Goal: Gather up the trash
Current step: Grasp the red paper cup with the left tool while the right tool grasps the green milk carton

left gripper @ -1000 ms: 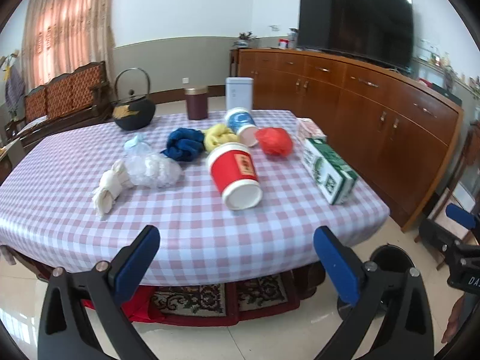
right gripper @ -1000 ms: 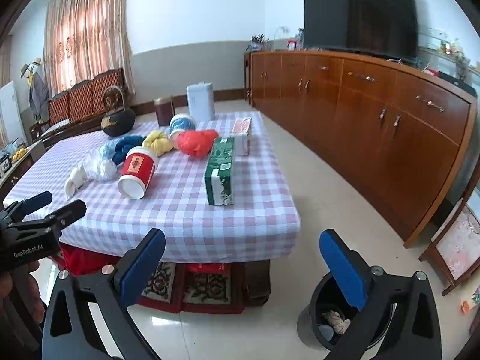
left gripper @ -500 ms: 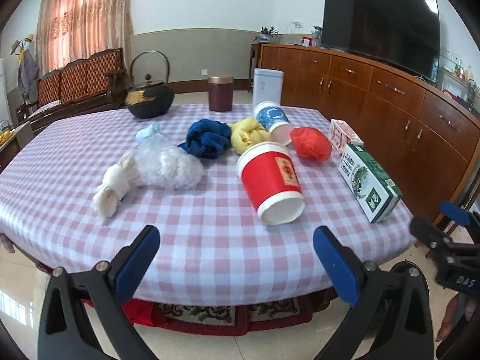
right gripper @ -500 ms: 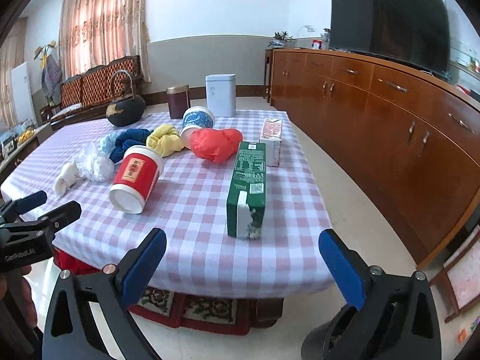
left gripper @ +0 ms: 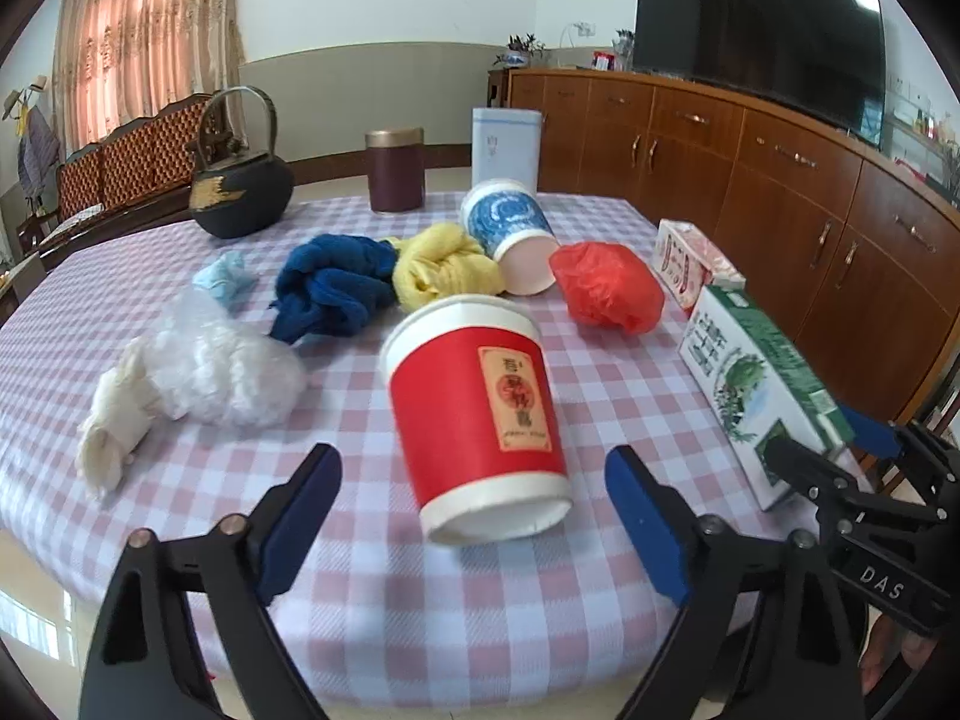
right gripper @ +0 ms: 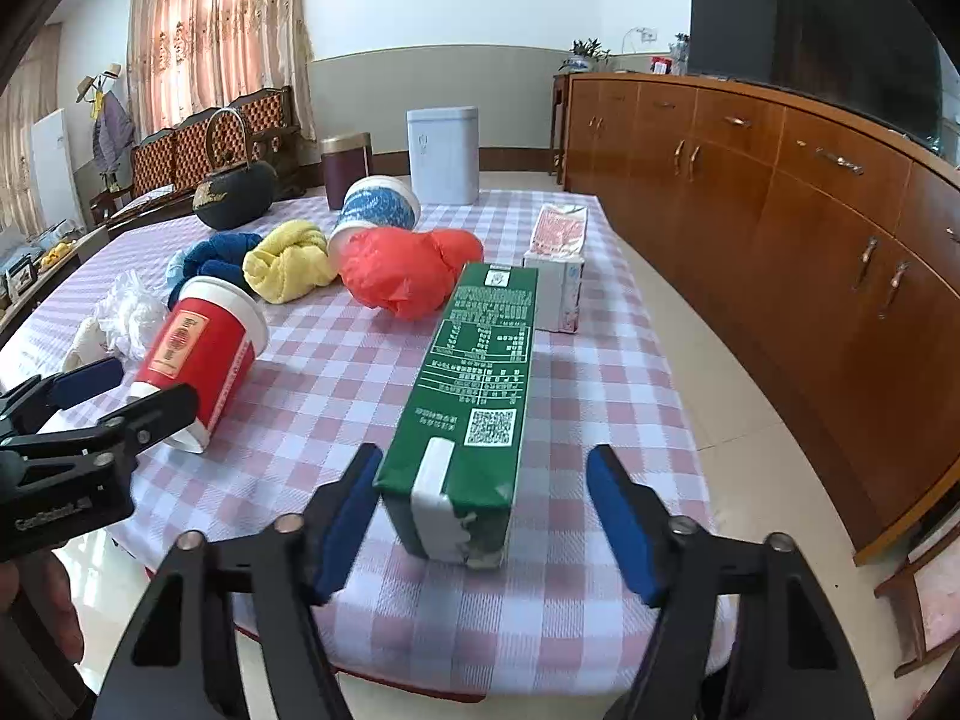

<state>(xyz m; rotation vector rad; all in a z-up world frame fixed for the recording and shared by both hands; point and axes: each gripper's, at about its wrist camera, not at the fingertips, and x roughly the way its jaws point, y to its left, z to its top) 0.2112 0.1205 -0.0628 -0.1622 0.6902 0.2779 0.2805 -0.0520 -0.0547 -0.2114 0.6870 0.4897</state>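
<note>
Both hand-held grippers closing, gripping nothing — left (left gripper: 474, 519) straddles red cup (left gripper: 480, 414); right (right gripper: 483, 516), green carton (right gripper: 474, 396).

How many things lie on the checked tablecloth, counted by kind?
Paper cups: 2, the red paper cup and the blue patterned paper cup.
Cartons: 2, the green carton and the small pink-and-white carton.
Crumpled cloths or bags: 6, the red, yellow, dark blue, light blue, white and cream.
Upright containers: 2, the maroon canister and the pale tin.
Black kettle: 1.
Total: 13.
</note>
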